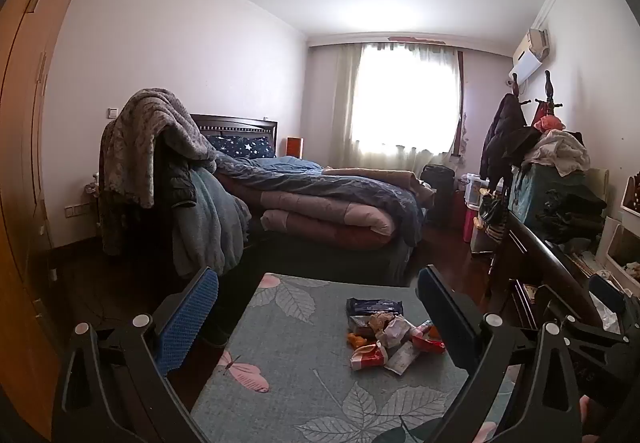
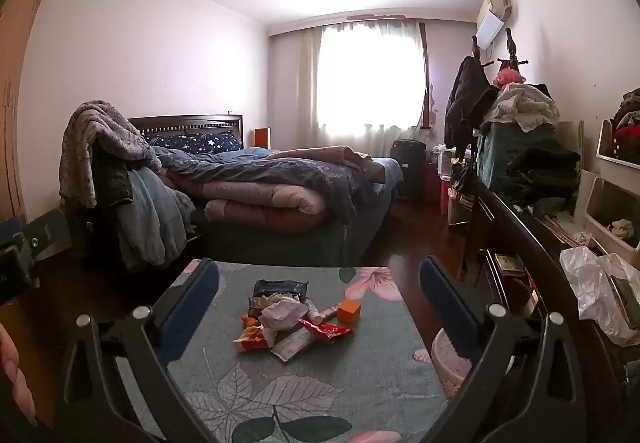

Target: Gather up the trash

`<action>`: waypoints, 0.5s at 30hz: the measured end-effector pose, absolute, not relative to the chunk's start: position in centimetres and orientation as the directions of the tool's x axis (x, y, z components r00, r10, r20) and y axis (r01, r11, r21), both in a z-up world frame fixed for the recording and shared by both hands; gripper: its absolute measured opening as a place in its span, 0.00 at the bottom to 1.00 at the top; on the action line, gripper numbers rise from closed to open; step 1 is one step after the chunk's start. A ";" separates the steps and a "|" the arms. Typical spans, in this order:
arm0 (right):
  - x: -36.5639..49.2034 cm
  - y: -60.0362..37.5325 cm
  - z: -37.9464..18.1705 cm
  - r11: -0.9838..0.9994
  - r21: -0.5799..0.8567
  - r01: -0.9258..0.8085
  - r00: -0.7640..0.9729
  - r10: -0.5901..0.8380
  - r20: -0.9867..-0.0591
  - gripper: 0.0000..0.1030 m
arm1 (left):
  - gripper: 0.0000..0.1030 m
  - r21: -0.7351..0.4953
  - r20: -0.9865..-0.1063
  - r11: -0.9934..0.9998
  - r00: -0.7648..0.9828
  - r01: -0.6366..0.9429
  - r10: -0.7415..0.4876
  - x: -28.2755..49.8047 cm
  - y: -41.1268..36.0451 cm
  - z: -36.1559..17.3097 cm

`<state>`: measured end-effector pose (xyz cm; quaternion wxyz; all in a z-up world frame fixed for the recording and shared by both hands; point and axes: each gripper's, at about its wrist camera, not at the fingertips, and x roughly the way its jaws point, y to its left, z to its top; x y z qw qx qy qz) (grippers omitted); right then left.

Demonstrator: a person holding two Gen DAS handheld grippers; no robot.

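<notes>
The left hand-held gripper (image 1: 318, 307) is held level above the near end of the tabletop (image 1: 280, 383), its blue-padded fingers (image 1: 188, 319) spread wide with nothing between them. The right hand-held gripper (image 2: 320, 303) is held in much the same pose, pointed forward over the tabletop (image 2: 360, 371), its jaws likewise released and empty. The trash pile (image 2: 290, 317) is seen lying in a loose heap near the middle of the leaf-patterned cloth: a dark blue packet (image 2: 280, 288) at the far side, crumpled white paper (image 2: 282, 313) in the centre, a red wrapper (image 2: 328, 329) and an orange box (image 2: 349, 311) to its right (the smaller scraps are too jumbled to be told apart). The heap is framed between both pairs of fingers but touched by neither. A bed (image 2: 280, 179) with rumpled quilts is seen beyond the tabletop.
</notes>
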<state>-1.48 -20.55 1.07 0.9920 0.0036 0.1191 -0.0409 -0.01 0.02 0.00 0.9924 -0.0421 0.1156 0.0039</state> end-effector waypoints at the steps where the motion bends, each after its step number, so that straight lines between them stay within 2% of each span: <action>1: -1.5 -20.6 1.1 0.997 -0.004 0.083 0.968 -0.081 -0.236 0.97 | 0.97 -0.082 -0.233 0.996 0.972 -0.018 -0.002 0.0 0.0 0.0; 15: -1.0 -20.7 0.4 0.997 -0.002 0.082 0.962 -0.080 -0.261 0.97 | 0.97 -0.092 -0.261 0.996 0.965 -0.016 -0.009 1.0 0.3 -0.7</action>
